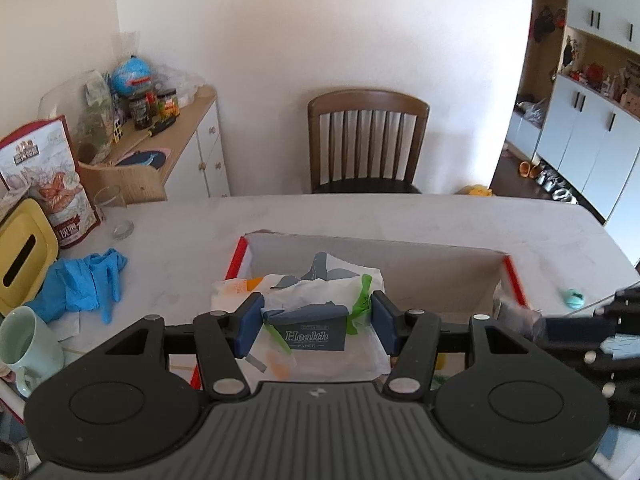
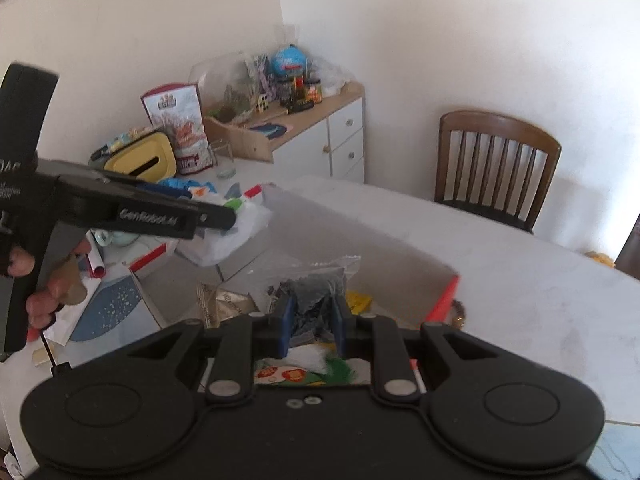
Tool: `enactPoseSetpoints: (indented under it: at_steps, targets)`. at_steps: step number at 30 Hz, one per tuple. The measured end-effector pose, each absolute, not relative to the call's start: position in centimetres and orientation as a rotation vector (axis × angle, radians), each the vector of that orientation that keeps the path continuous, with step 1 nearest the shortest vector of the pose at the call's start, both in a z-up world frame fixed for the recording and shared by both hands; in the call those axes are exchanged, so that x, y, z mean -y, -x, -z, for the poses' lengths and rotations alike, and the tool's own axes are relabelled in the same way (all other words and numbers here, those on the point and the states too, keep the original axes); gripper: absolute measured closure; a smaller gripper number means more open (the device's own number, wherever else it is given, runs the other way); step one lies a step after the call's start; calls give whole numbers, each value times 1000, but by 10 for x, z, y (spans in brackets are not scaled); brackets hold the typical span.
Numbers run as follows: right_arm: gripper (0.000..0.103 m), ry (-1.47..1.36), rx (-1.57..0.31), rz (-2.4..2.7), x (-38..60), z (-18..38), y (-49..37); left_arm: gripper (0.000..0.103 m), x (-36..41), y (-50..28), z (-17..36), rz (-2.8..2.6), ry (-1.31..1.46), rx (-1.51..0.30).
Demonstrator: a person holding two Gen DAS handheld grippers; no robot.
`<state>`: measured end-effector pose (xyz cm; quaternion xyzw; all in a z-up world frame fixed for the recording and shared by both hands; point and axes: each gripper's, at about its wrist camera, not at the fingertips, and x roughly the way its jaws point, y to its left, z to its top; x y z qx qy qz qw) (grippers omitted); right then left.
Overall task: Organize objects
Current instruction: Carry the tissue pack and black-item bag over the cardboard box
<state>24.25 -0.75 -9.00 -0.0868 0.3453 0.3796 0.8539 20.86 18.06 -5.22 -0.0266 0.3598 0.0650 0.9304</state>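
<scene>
On the pale marble table (image 1: 400, 216), lower both loads fully inside the open red-edged cardboard box (image 1: 508, 268) before releasing: left gripper (image 1: 316, 322) jaws grasp the white tissue pack (image 1: 308, 332), right gripper (image 2: 312, 326) jaws clench the clear plastic bag of grey scraps (image 2: 316, 288).

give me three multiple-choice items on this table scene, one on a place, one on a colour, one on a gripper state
1. Where does the crumpled blue rubber glove lie?
A. on the pale table top, outside the open cardboard box
B. inside the box
C. on the wooden chair

2. What colour is the tissue box lid with the dark slot?
A. red
B. yellow
C. green

3. What is the left gripper holding?
A. nothing
B. a glass jar
C. a dark blue "Health" paper pack wrapped in white plastic

Answers:
1 A, the glove rests on the table left of the box.
2 B, the lid is plainly yellow.
3 C, both blue pads flank and press the pack.
</scene>
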Motion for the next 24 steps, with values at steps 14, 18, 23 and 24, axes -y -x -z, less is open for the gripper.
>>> enactPoseSetpoints:
  at_steps: [14,18,23,24]
  targets:
    - [84,249,-833,-791,-31,136,-258,46,-181,-252,99,-79,-21,-843]
    - [83,278,-845,-785,-37,144,-257,46,-180,-261,113,-85,-22,-883]
    - [83,306,-863,-777,-41,151,-255,46,-182,-267,121,-95,-13,-920]
    - [83,312,-871,-773,-41,152,-255,45,-182,-269,122,-96,-11,-929]
